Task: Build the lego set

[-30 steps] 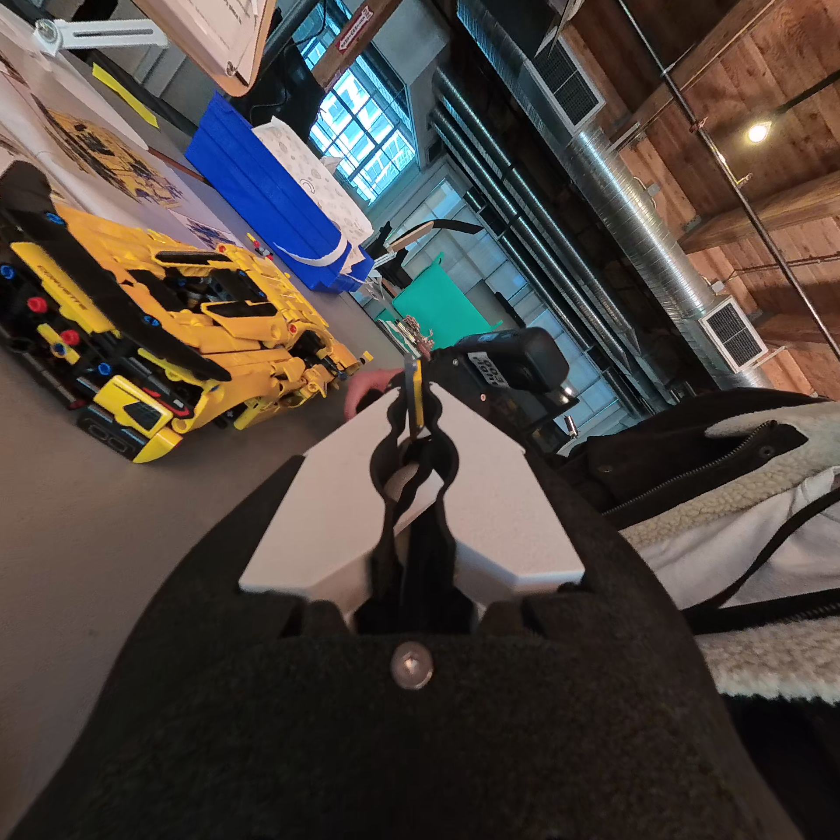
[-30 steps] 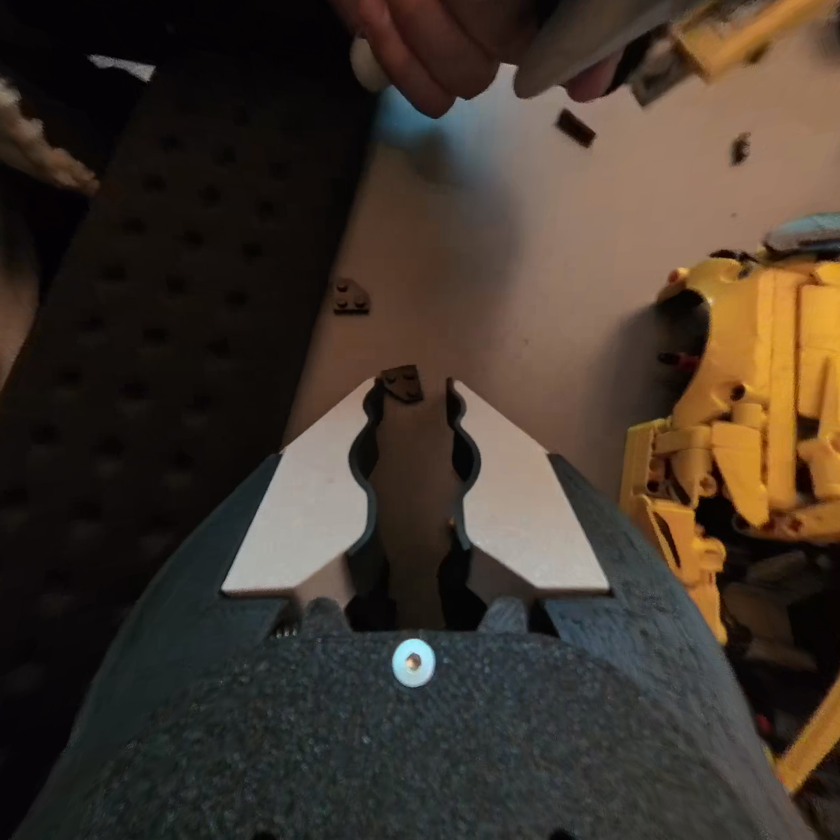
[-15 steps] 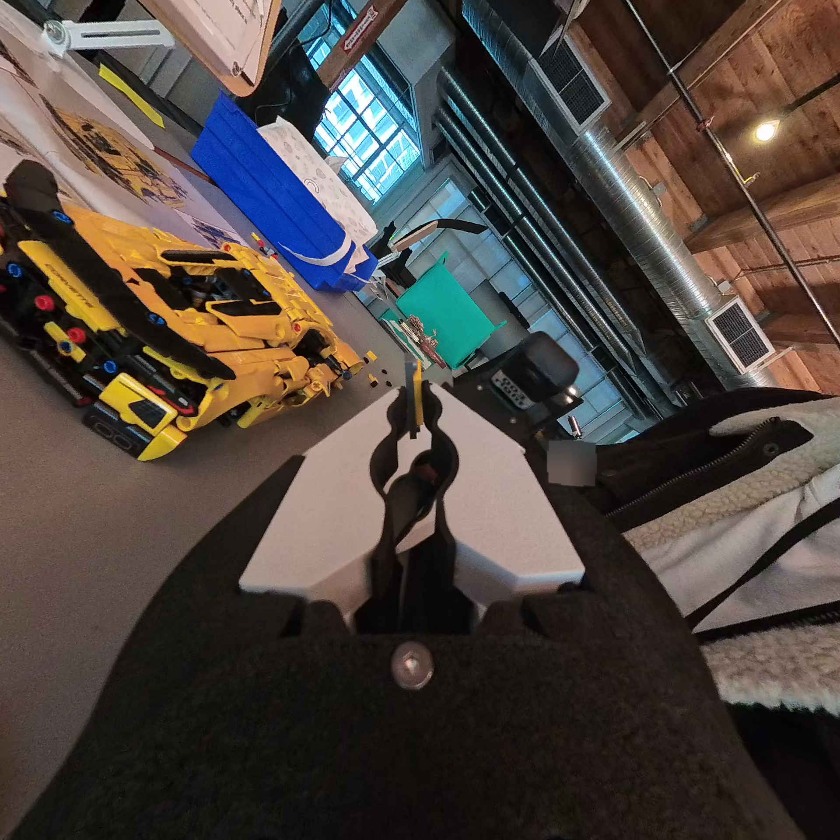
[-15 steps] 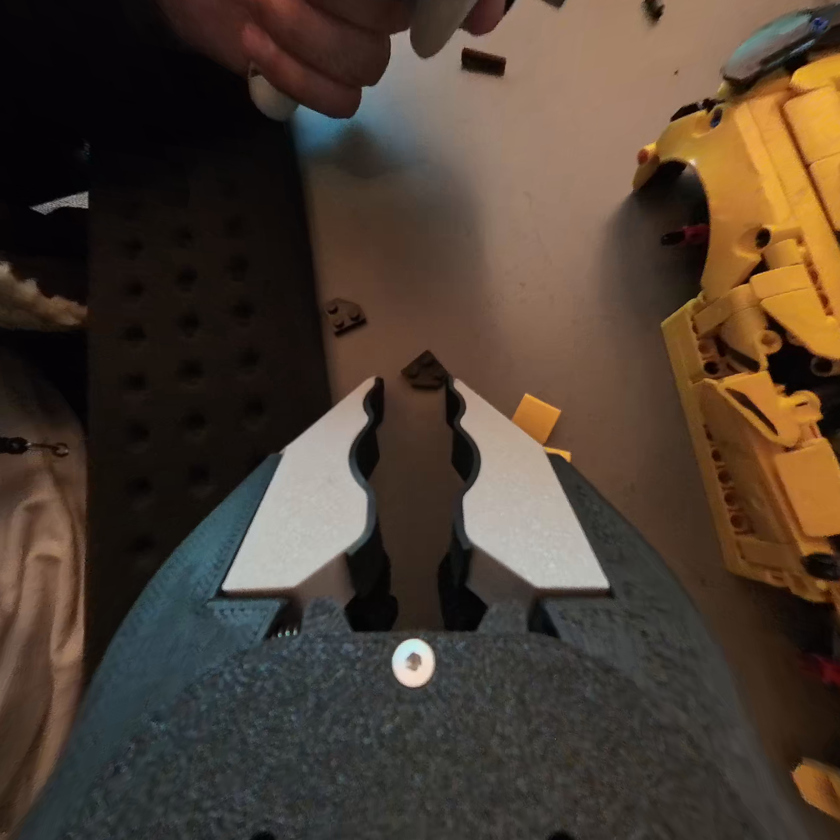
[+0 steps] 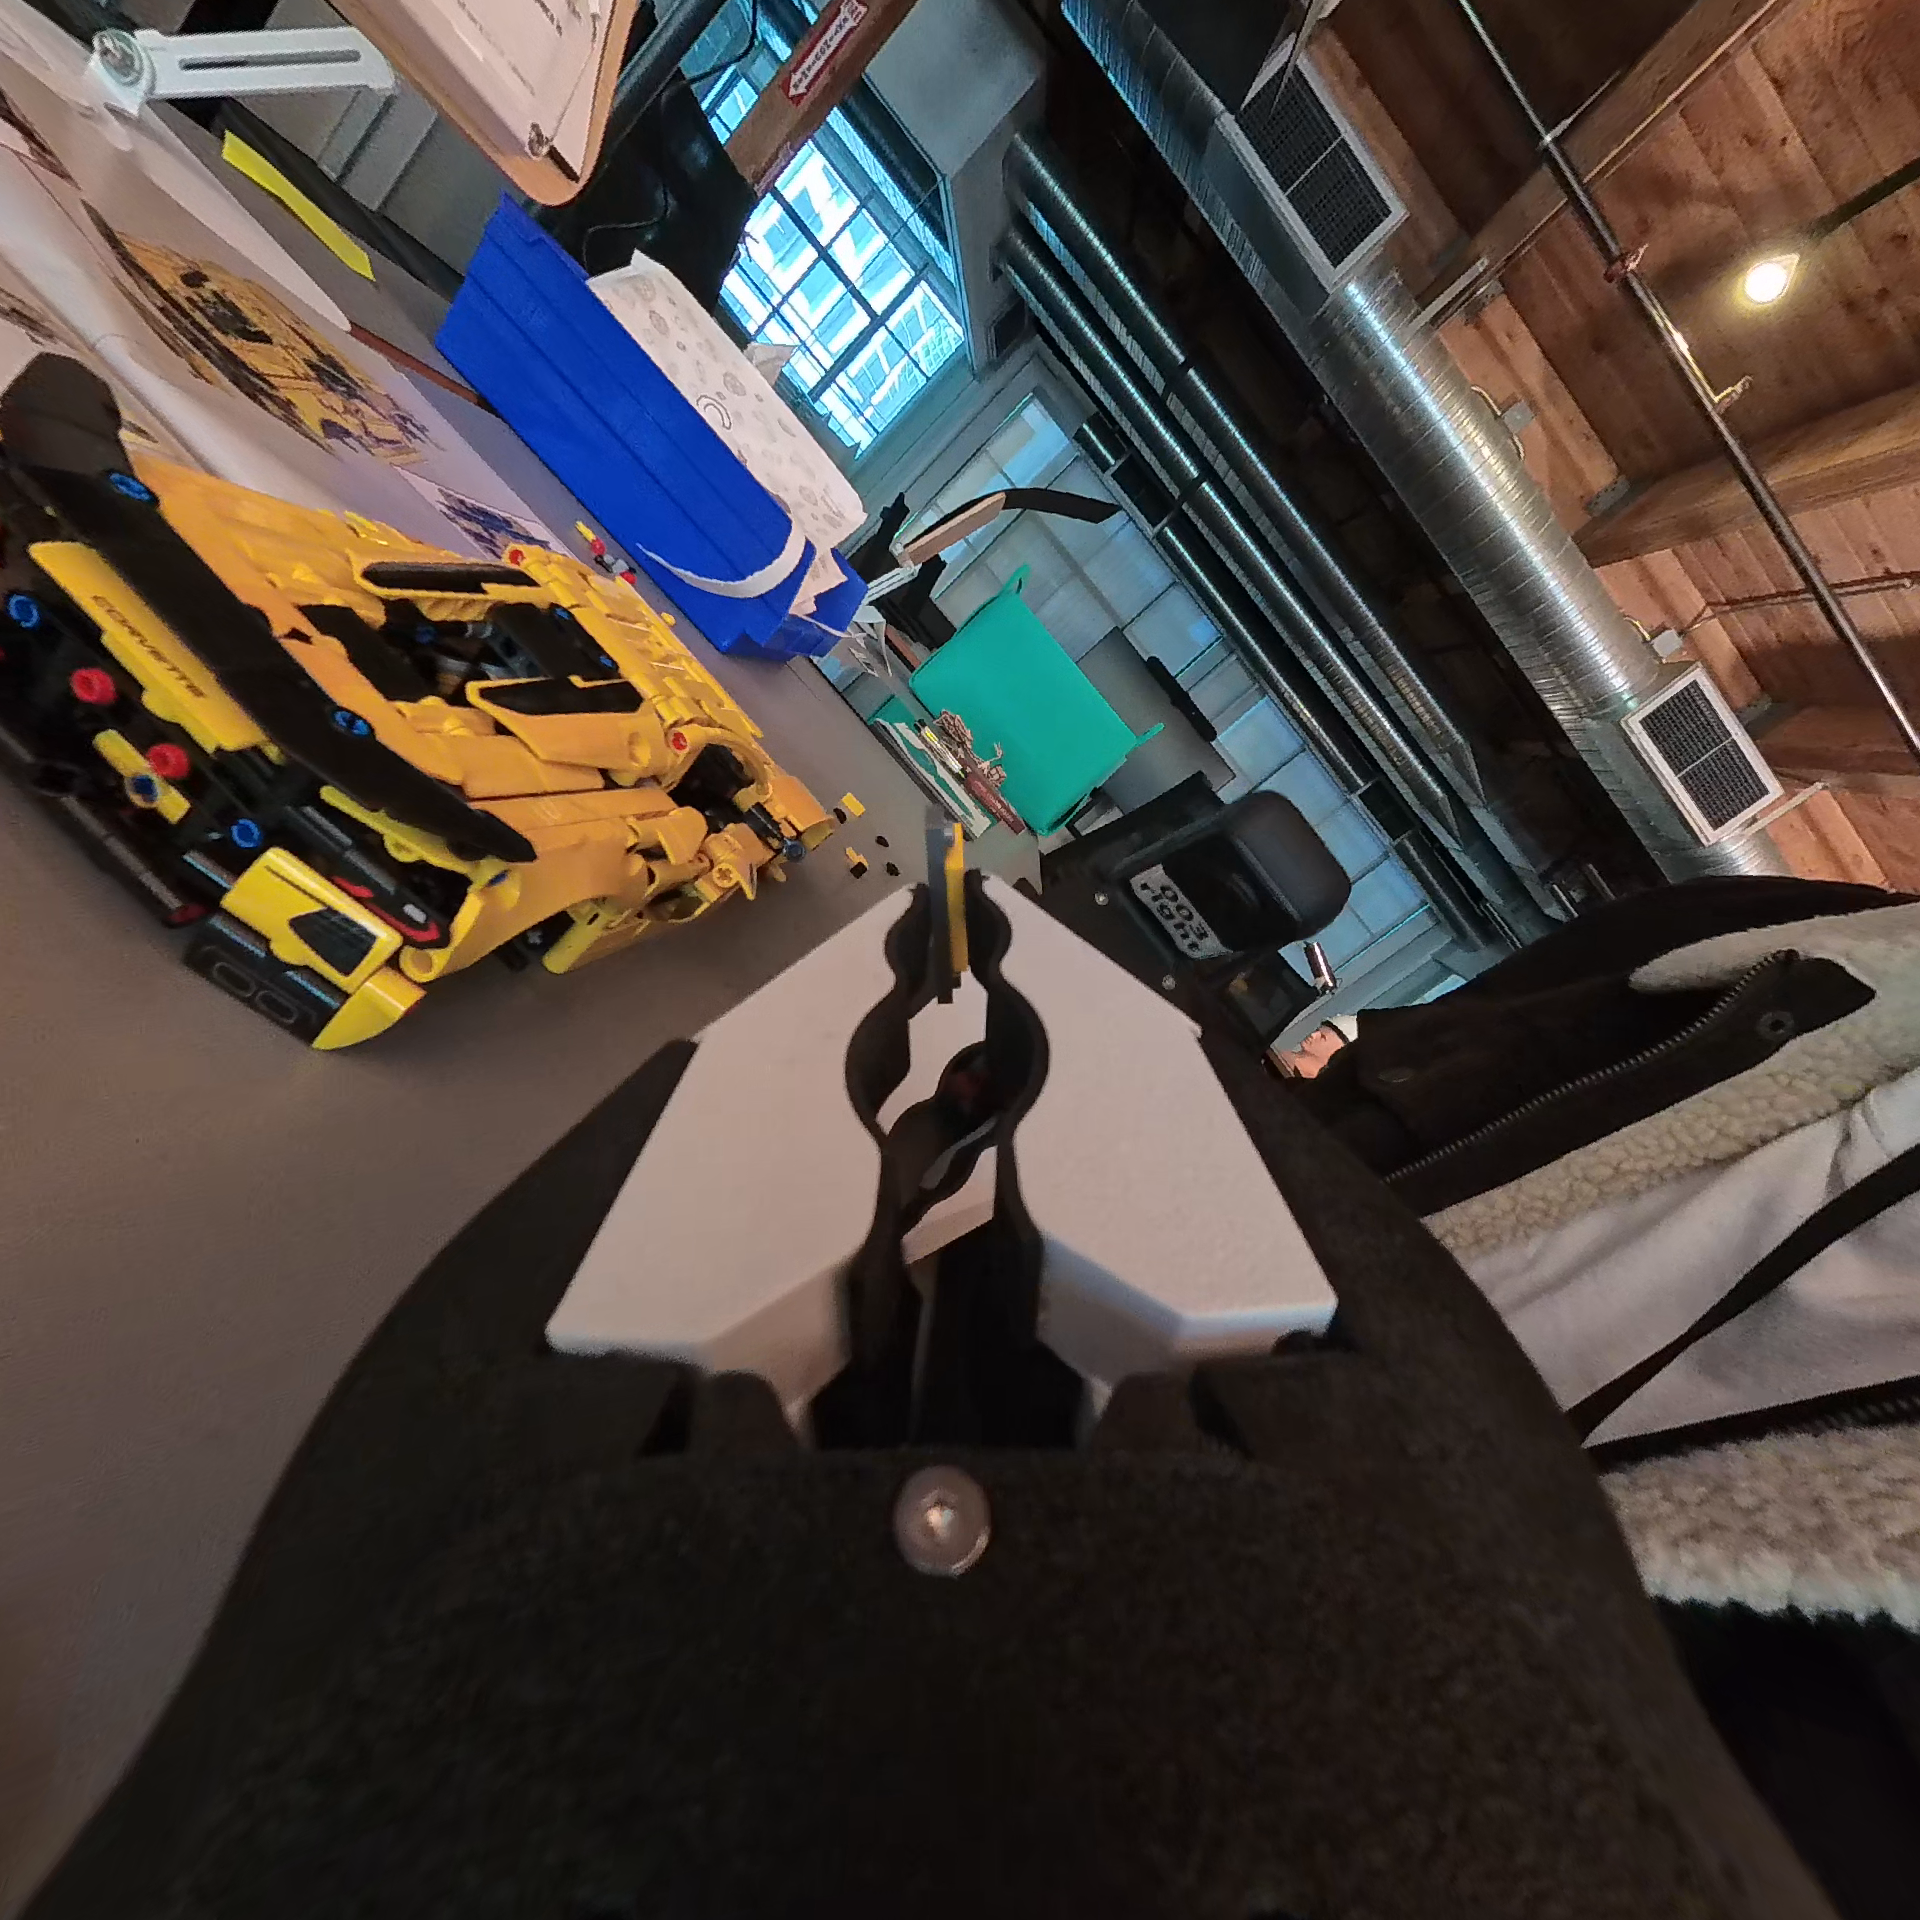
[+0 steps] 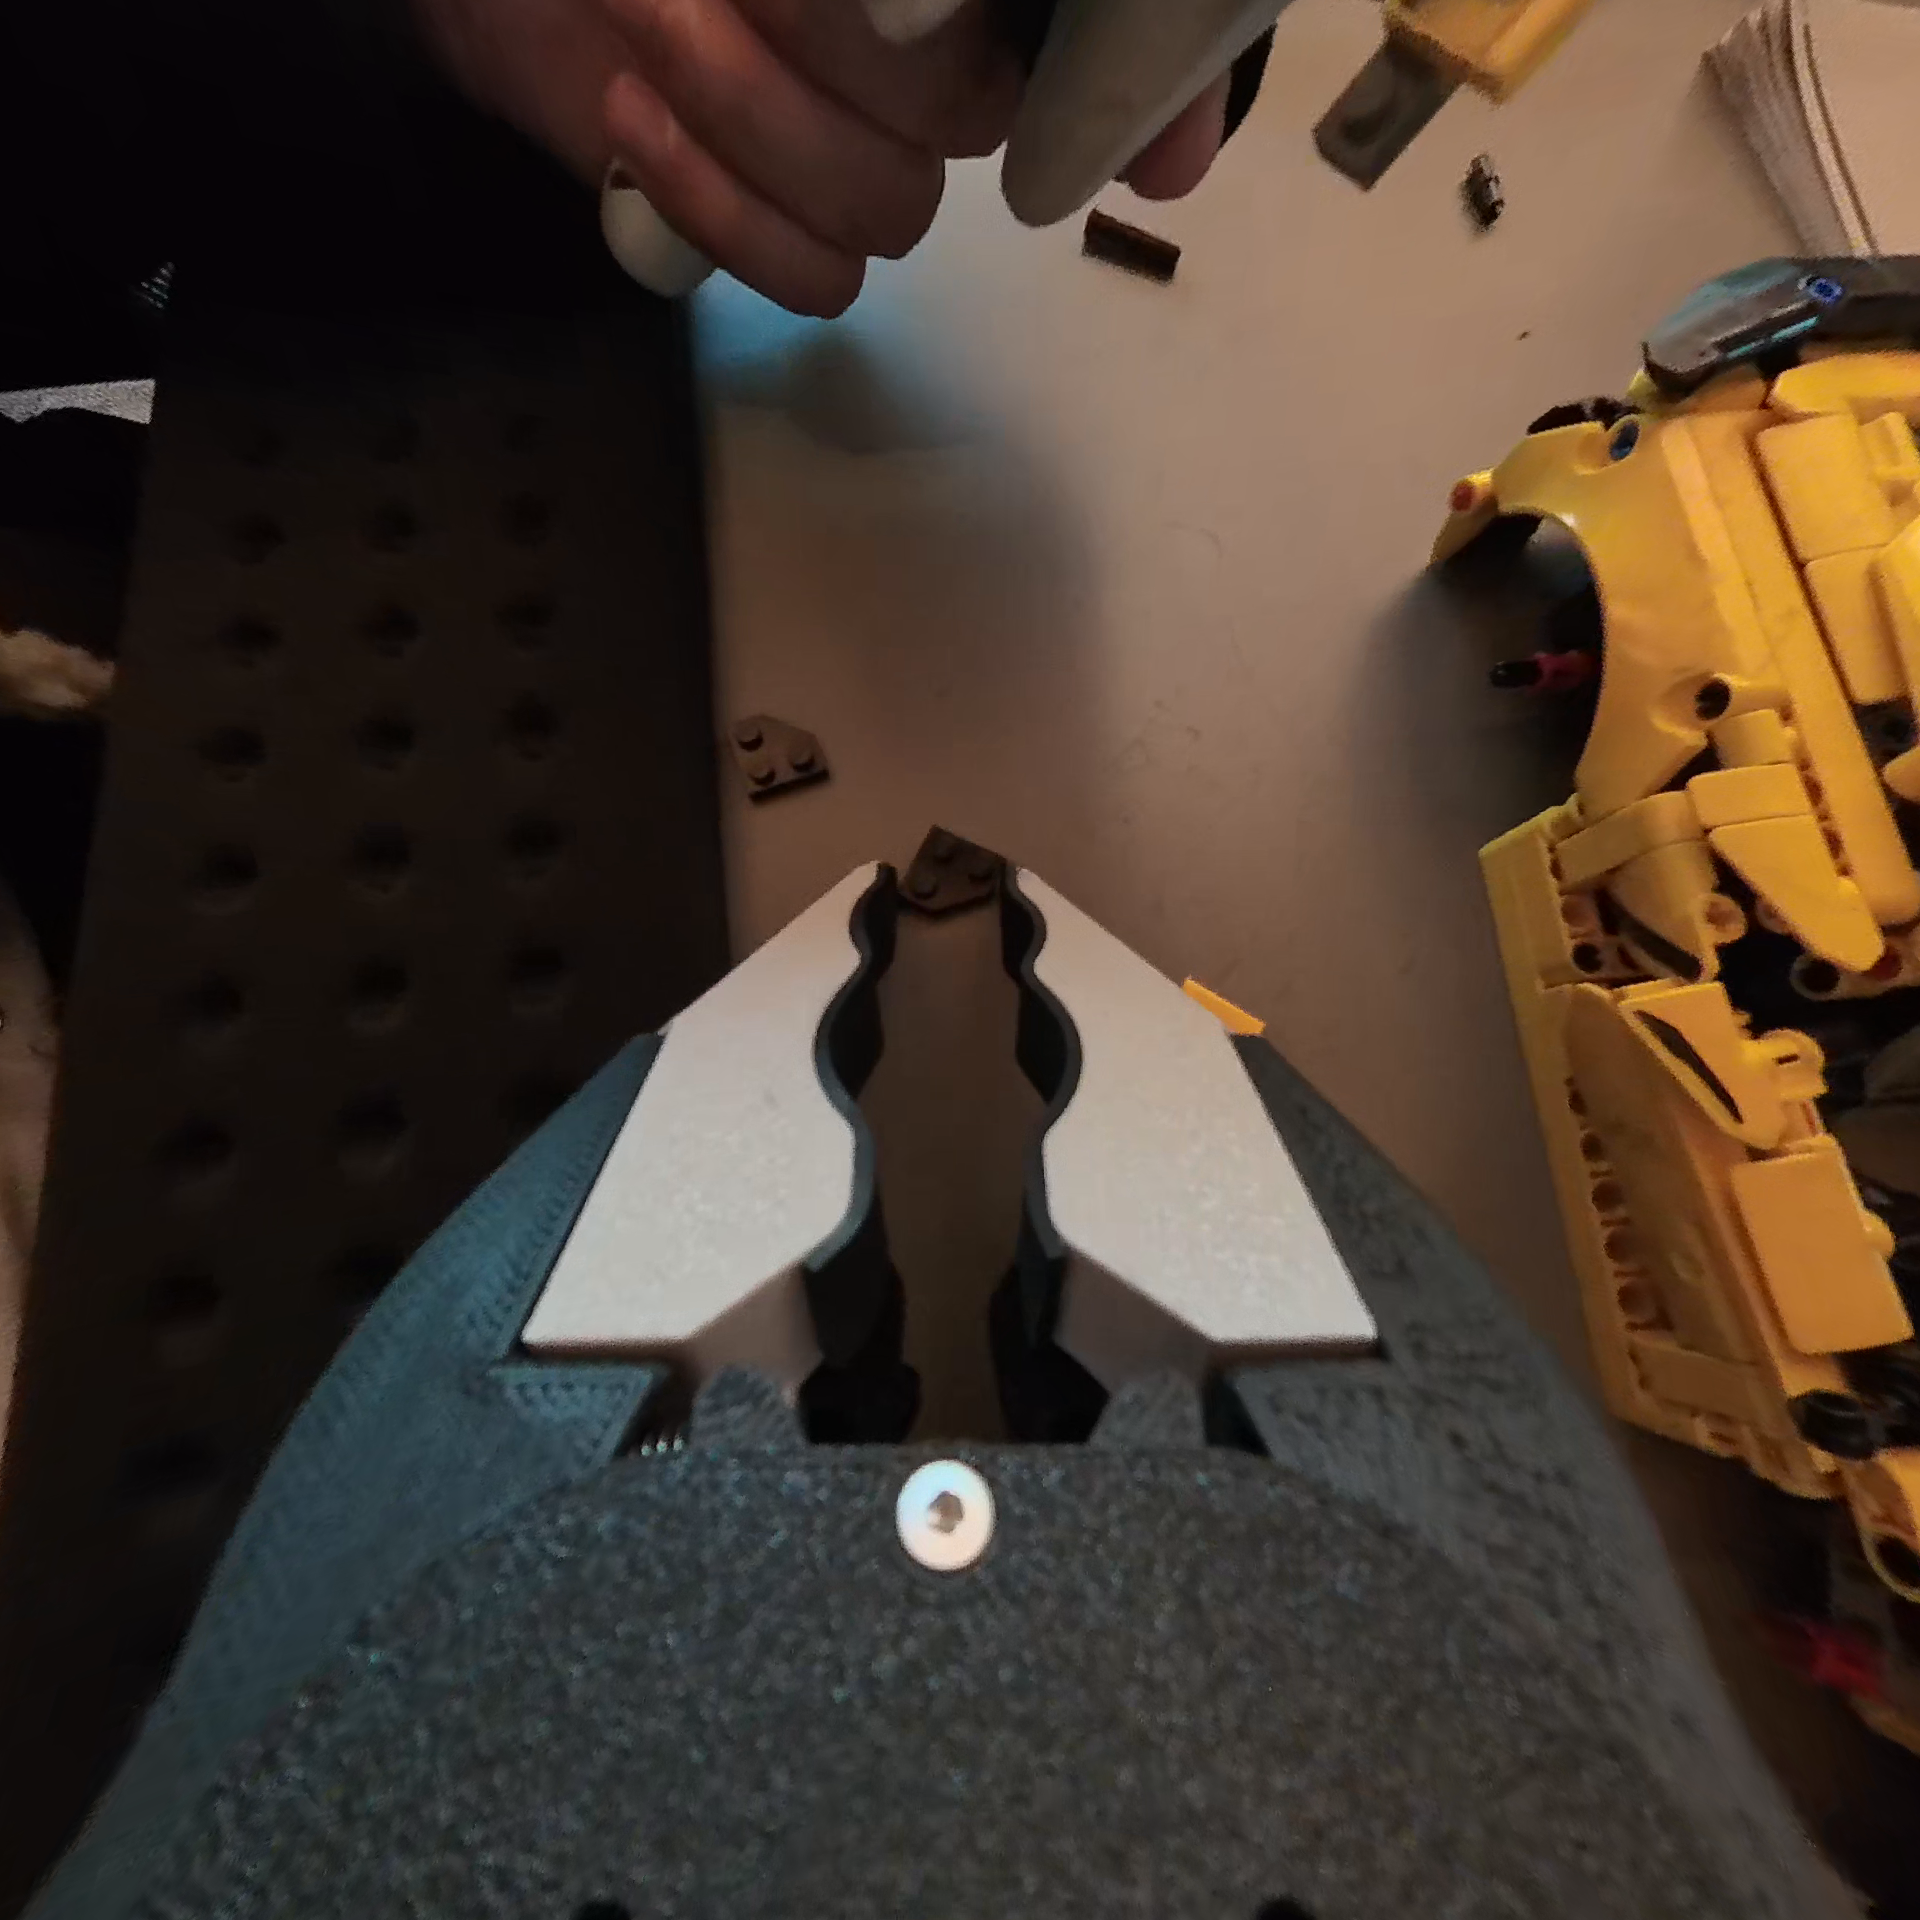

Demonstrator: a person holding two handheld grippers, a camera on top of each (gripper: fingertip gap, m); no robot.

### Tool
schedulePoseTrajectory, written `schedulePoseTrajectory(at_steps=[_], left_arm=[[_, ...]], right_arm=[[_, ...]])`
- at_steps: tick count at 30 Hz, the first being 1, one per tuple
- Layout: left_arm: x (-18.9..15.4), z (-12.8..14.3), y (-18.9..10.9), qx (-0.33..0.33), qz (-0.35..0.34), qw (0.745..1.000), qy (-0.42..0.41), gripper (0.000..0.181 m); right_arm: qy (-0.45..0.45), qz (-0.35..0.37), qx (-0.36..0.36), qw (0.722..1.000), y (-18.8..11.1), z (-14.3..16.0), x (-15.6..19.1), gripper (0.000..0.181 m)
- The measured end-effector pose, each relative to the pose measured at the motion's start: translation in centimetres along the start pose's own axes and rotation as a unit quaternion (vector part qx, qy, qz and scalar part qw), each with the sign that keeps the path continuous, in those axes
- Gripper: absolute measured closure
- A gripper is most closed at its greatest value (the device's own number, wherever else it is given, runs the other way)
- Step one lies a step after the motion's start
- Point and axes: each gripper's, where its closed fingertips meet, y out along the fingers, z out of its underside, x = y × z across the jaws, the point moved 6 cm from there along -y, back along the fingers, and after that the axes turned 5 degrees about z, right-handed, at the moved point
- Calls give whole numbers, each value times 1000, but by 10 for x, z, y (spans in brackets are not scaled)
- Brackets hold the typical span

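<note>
The yellow lego car (image 5: 364,748) stands on the grey table (image 5: 208,1195); it also shows at the right of the right wrist view (image 6: 1714,935). My left gripper (image 5: 948,904) is shut on a thin yellow and grey plate (image 5: 945,914), held edge-on above the table. My right gripper (image 6: 945,883) points down at the table, its jaws narrow around a small black wedge plate (image 6: 945,878) that lies there, touching its sides. A second black wedge plate (image 6: 784,767) lies just beyond it to the left.
A hand (image 6: 790,135) holds the left gripper above the table's far part. A small black brick (image 6: 1127,247), a black bit (image 6: 1484,192) and a yellow tile (image 6: 1221,1006) lie loose. A black perforated mat (image 6: 416,727) borders the table. A blue bin (image 5: 623,436) stands behind the car. One gripper's finger ends stand about 12 centimeters off the other's. The black bit (image 6: 1484,192) is about 20 centimeters from both grippers' fingertips.
My right gripper has moved forward so that the black wedge plate sits between its tips, and its jaws have narrowed onto it. The left gripper stays shut on its plate.
</note>
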Motion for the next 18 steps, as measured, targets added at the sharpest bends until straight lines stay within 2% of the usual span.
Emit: schedulePoseTrajectory(at_steps=[4,7,9,12,14,16,18], left_arm=[[1,0,0,-2,-2,1000,-2,176],[1,1,1,6,-2,1000,0,176],[0,4,4,20,-1,1000,3,176],[-5,11,10,57,17,998,10,176],[-9,16,14,86,39,996,4,176],[-11,22,18,110,58,992,-5,176],[-11,25,20,126,55,990,-3,176]], right_arm=[[-13,0,-3,1000,-1,0,-1,162],[-66,47,-27,996,-5,-4,-10,163],[-115,70,-72,988,-15,-14,-17,163],[-182,101,-97,973,-38,-39,-30,163],[-222,92,-111,964,-51,-55,-36,164],[-254,77,-96,959,-57,-64,-41,164],[-274,58,-96,955,-59,-71,-40,164]])
